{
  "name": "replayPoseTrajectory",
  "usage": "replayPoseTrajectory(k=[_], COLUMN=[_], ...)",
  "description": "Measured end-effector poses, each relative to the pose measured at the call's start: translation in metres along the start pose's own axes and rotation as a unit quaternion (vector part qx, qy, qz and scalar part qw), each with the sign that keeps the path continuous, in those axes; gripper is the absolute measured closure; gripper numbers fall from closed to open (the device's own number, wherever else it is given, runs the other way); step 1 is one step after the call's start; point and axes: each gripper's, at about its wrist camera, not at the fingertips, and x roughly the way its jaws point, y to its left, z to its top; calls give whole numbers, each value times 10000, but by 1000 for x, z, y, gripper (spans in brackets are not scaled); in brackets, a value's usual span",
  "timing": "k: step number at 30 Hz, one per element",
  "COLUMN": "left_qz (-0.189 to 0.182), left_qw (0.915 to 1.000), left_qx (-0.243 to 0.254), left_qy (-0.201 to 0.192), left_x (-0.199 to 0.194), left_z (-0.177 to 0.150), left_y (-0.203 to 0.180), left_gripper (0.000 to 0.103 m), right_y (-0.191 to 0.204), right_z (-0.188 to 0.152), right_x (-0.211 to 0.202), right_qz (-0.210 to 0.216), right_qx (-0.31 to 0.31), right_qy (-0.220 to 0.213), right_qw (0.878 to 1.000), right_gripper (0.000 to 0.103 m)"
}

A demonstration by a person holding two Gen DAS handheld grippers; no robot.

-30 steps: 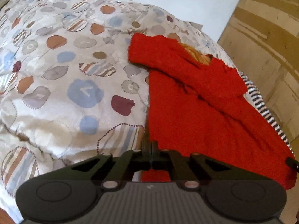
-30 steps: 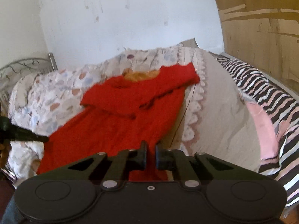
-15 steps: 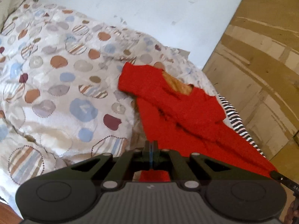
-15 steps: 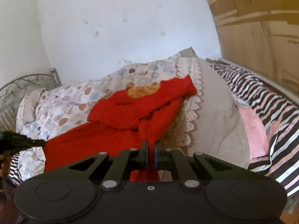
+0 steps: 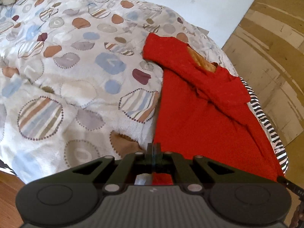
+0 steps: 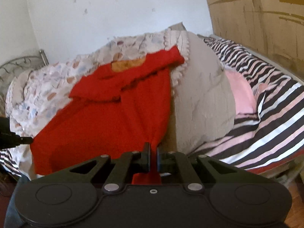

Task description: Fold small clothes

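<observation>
A small red knitted garment (image 5: 205, 117) with an orange patch at the neck lies spread on the patterned quilt (image 5: 79, 79), its sleeves folded across the chest. It also shows in the right wrist view (image 6: 114, 117). My left gripper (image 5: 154, 148) is shut on the garment's bottom left hem corner. My right gripper (image 6: 152, 152) is shut on the bottom right hem corner. The left gripper's tip shows at the left edge of the right wrist view (image 6: 20, 140), at the hem.
A beige blanket (image 6: 201, 98) and a pink cloth (image 6: 241, 93) lie to the right on a striped sheet (image 6: 269, 117). A wooden panel wall (image 5: 269, 60) stands on the right. A metal bed frame (image 6: 22, 62) is at far left. The white wall is behind.
Both grippers, still shut on the hem corners, first lifted and drew back, then came down again; the garment now lies flatter and more spread on the quilt.
</observation>
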Motion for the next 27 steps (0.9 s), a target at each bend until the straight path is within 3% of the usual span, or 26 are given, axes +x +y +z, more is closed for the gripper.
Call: replayPoseTrajectory(k=[3, 7, 10, 11, 12, 14, 17, 20, 22, 23, 25, 27], left_qz=[31, -45, -201, -212, -225, -177, -243, -497, -758, -752, -661, -777], left_qw=[9999, 9997, 9993, 9991, 9988, 9984, 9957, 9928, 9884, 9874, 9880, 9889], left_qx=[117, 156, 52, 80, 147, 325, 769, 756, 631, 594, 576, 474], left_qy=[41, 185, 318, 351, 408, 429, 450, 779, 1156, 1262, 1273, 1178], left_x=[2, 5, 9, 10, 11, 12, 15, 26, 35, 37, 32, 20], left_z=[-3, -4, -6, -7, -8, -12, -21, -29, -34, -35, -35, -30], left_y=[-3, -8, -5, -4, -5, -6, -9, -7, -6, -6, -7, -9], left_gripper=[103, 102, 92, 73, 45, 27, 26, 29, 56, 75, 87, 92], right_y=[6, 14, 21, 24, 27, 33, 46, 64, 73, 77, 80, 81], right_z=[-3, -6, -9, -10, -11, -13, -21, -34, -42, -44, -46, -47], right_x=[5, 7, 5, 4, 3, -1, -5, -6, -6, -6, -5, -3], right_qz=[-153, -289, -334, -358, -356, -313, -217, -114, -71, -49, -21, -24], right_qx=[-356, -828, -1215, -1354, -1498, -1781, -2384, -3075, -3391, -3484, -3570, -3607], right_qy=[63, 38, 1, -25, -71, -162, -235, -240, -272, -275, -258, -199], right_qw=[9992, 9961, 9920, 9901, 9880, 9834, 9707, 9512, 9403, 9369, 9337, 9325], right_gripper=[93, 78, 61, 51, 45, 25, 16, 9, 9, 8, 6, 6])
